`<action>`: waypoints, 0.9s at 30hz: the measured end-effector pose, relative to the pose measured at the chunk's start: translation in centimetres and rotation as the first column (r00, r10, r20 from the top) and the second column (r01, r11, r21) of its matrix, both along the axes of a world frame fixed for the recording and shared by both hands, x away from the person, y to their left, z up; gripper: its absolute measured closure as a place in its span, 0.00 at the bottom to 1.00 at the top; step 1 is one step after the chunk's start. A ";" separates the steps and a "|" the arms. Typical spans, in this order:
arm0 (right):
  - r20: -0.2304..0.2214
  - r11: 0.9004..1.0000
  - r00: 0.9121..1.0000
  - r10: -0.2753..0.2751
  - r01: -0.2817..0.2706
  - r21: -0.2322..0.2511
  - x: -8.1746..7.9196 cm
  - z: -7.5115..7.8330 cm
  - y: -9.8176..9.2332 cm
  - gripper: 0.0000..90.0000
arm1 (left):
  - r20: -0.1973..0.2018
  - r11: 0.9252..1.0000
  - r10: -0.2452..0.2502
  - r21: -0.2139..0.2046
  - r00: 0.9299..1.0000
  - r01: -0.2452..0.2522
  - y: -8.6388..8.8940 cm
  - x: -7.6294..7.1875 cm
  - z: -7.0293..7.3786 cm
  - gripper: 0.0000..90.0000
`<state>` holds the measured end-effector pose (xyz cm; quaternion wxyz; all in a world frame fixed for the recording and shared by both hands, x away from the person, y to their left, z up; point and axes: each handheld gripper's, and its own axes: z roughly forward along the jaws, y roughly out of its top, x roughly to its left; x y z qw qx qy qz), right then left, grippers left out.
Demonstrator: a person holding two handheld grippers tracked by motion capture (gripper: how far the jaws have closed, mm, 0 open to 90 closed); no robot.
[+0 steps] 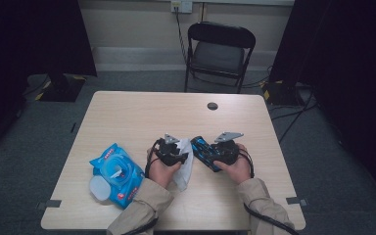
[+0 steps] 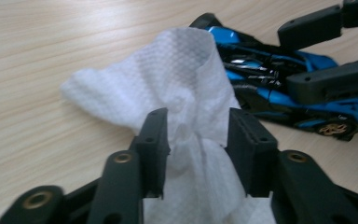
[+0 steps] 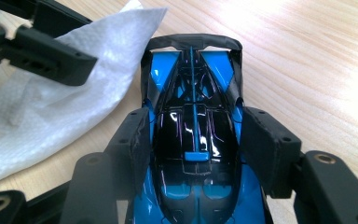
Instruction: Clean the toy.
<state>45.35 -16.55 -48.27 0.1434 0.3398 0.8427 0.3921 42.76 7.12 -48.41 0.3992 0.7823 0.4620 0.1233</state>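
On the tabletop (image 1: 142, 112) the left gripper's (image 2: 198, 135) fingers stand spread around a white wipe (image 2: 186, 79), while at its 3 o'clock the right gripper's (image 3: 193, 140) fingers pinch a blue toy car (image 3: 193, 93).

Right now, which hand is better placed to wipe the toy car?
Left. Its tongs have the white wipe between them, right beside the blue toy car. The right tongs are shut on the car's sides, steadying it on the table.
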 end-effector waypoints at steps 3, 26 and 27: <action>0.001 1.000 1.000 0.000 0.000 -0.002 0.0 0.0 0.0 0.48 | -0.009 1.000 -0.011 0.013 1.000 0.011 -0.2 -0.4 -0.4 0.60; 0.003 1.000 1.000 0.000 0.000 -0.009 0.0 0.1 0.2 0.48 | -0.017 0.997 -0.075 -0.024 0.997 0.074 -2.7 0.3 -1.6 0.95; 0.003 1.000 1.000 0.000 0.000 -0.010 0.0 0.1 0.2 0.48 | -0.018 0.996 -0.078 -0.039 0.997 0.078 -2.9 0.3 -1.7 0.95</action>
